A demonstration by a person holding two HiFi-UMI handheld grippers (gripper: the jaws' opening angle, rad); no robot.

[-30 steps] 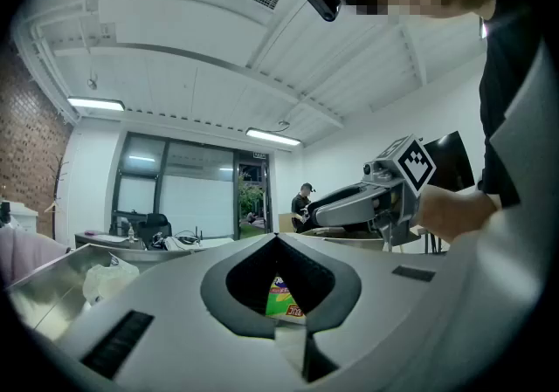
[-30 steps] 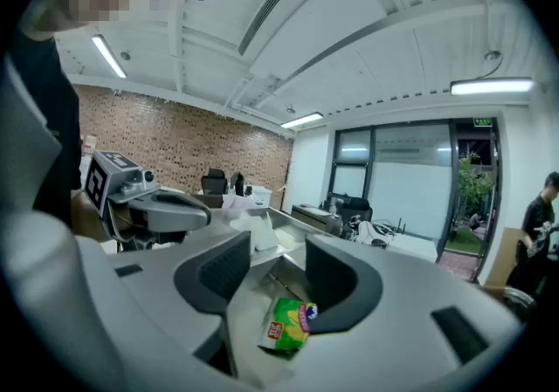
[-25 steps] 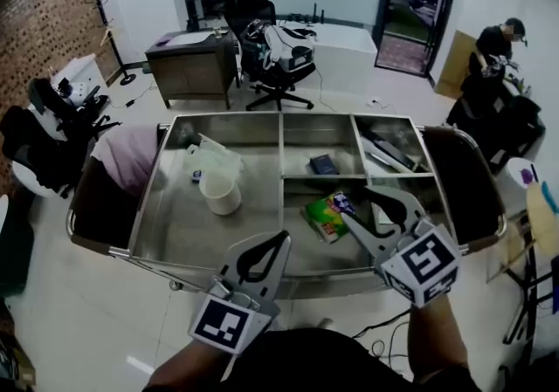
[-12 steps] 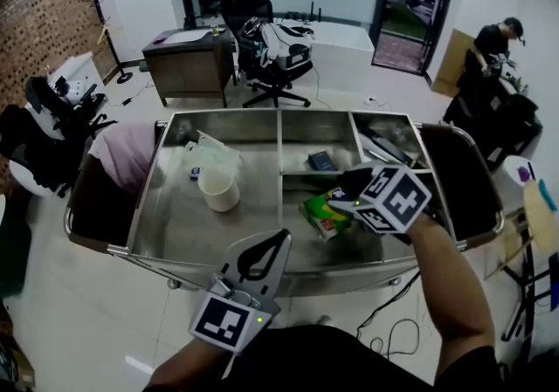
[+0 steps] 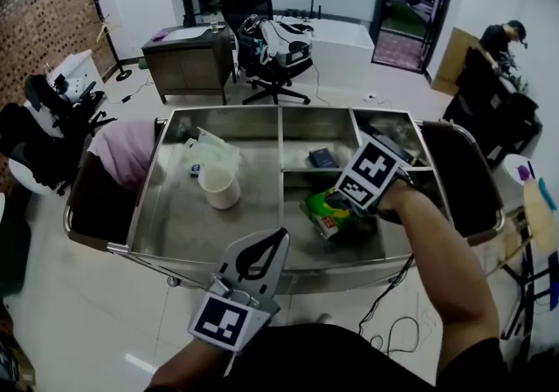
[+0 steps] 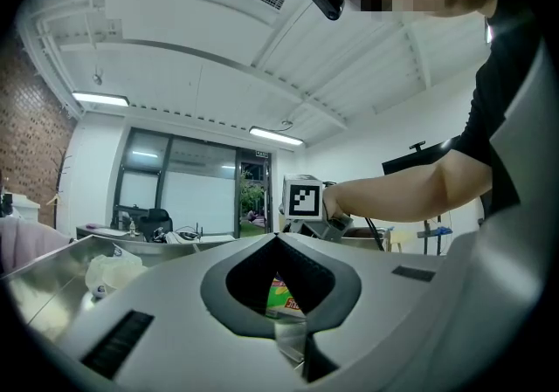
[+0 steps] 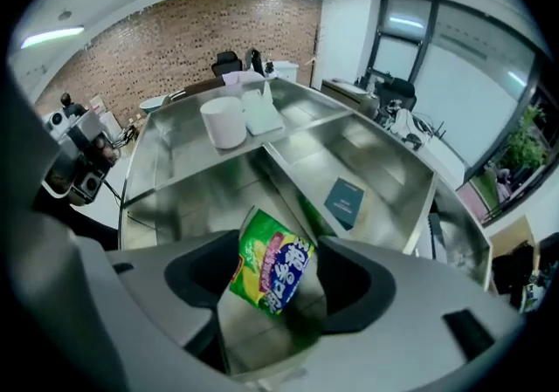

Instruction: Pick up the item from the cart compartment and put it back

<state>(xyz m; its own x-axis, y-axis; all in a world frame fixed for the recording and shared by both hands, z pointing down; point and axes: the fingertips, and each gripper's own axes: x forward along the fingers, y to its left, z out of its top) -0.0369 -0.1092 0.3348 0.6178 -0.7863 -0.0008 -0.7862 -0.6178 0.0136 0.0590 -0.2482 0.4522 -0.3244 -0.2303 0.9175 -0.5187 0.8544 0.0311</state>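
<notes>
A green snack bag (image 5: 323, 212) lies in the near middle compartment of the steel cart (image 5: 262, 270). My right gripper (image 5: 348, 207) points steeply down into that compartment, right over the bag. In the right gripper view the bag (image 7: 271, 266) shows between the wide-apart jaws, which have just been opening; the pads do not press on it. My left gripper (image 5: 280, 236) hangs level in front of the cart's near rim, shut with nothing in it. In the left gripper view its tips (image 6: 278, 237) meet, and the bag (image 6: 281, 292) shows beyond them.
A white cup (image 5: 220, 188) and a clear plastic bag (image 5: 210, 154) stand in the big left compartment. A small dark blue pack (image 5: 321, 159) lies in the far middle one, dark items (image 5: 384, 142) in the far right. Pink cloth (image 5: 129, 156) drapes the left end.
My right gripper has gone from the cart's near edge forward and down into the compartment, tipping to point down over the green bag. The left gripper has kept still.
</notes>
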